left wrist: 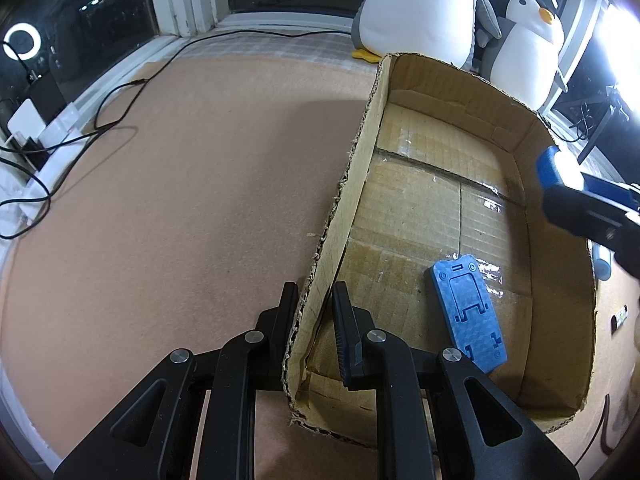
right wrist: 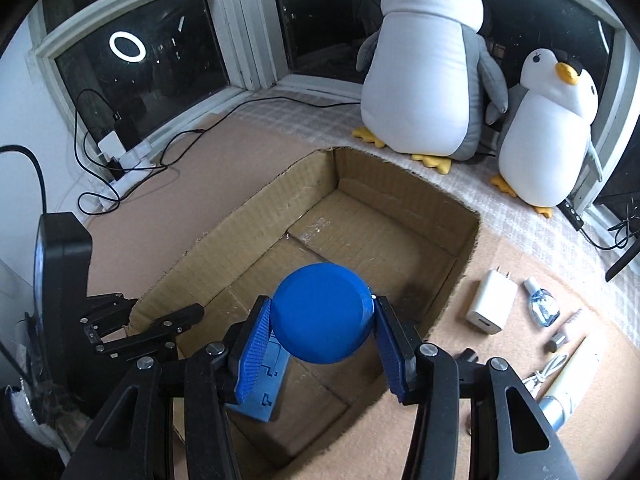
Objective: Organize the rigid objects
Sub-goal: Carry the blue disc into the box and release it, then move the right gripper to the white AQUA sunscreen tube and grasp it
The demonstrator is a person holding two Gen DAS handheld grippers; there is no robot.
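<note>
Blue disc (right wrist: 322, 312) pinched in right tool (right wrist: 322, 330), above cardboard box (right wrist: 404, 184). Blue flat stand (left wrist: 468, 314) already inside. Left tool (left wrist: 316, 320) pinching near-left box wall. Still outside at right: charger (right wrist: 490, 302), small bottle (right wrist: 540, 306), cable (right wrist: 546, 372), tube (right wrist: 572, 384).

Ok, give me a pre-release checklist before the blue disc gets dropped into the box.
1. Right tool shut on blue disc: ok.
2. Disc over the cardboard box opening: ok.
3. Left tool clamping the box wall to steady it: ok.
4. Bare floor left beside the blue phone stand: ok.
5. Disc clear of the stand below: cannot tell.
</note>
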